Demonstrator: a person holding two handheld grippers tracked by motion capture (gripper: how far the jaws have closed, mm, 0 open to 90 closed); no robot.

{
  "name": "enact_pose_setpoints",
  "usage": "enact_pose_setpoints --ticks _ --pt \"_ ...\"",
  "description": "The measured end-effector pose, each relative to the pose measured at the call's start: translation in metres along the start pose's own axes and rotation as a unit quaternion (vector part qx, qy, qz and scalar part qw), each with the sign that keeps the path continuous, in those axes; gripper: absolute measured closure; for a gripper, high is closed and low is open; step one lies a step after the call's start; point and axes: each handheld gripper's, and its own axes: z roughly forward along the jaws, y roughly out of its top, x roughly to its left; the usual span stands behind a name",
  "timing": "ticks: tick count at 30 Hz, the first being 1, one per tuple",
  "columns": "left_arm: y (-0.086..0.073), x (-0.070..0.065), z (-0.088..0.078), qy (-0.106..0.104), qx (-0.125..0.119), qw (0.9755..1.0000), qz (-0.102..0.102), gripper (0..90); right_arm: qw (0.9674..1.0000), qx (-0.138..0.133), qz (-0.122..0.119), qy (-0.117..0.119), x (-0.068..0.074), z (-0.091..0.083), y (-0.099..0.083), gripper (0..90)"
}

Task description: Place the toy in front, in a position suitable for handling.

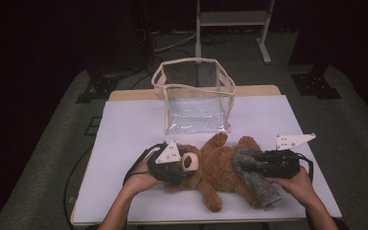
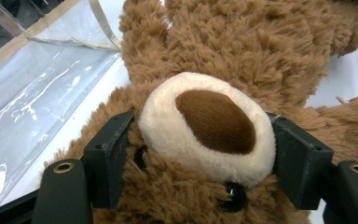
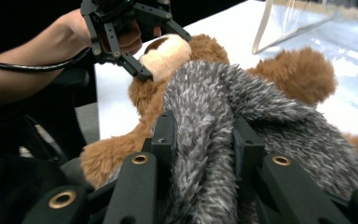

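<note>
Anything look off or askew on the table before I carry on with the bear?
One thing: the clear bag behind the teddy bear has a rim that sags out of square. The bear lies on its back, the grey fuzzy fabric bunched over its lower body. Nothing spilled or torn.

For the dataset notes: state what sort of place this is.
Probably a lab or recording studio: a white-topped table amid dark surroundings, metal stand legs and cables on grey carpet behind, and handheld grippers working a teddy bear.
</note>
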Motion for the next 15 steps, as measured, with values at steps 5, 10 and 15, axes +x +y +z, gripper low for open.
enact_pose_setpoints --ticks 5,10,15 --pt "0.000 0.001 -0.002 -0.006 0.001 1.0000 0.003 28.9 0.9983 0.020 0.005 -0.055 -0.006 0.001 -0.004 67.2" --pt "0.000 0.001 -0.001 -0.002 -0.002 1.0000 -0.003 28.6 0.9985 0.014 0.016 -0.050 -0.008 -0.003 -0.005 67.3" --pt "0.000 0.002 0.000 0.005 -0.003 1.0000 -0.003 27.7 0.9981 0.032 -0.051 -0.015 0.021 0.019 0.006 66.5"
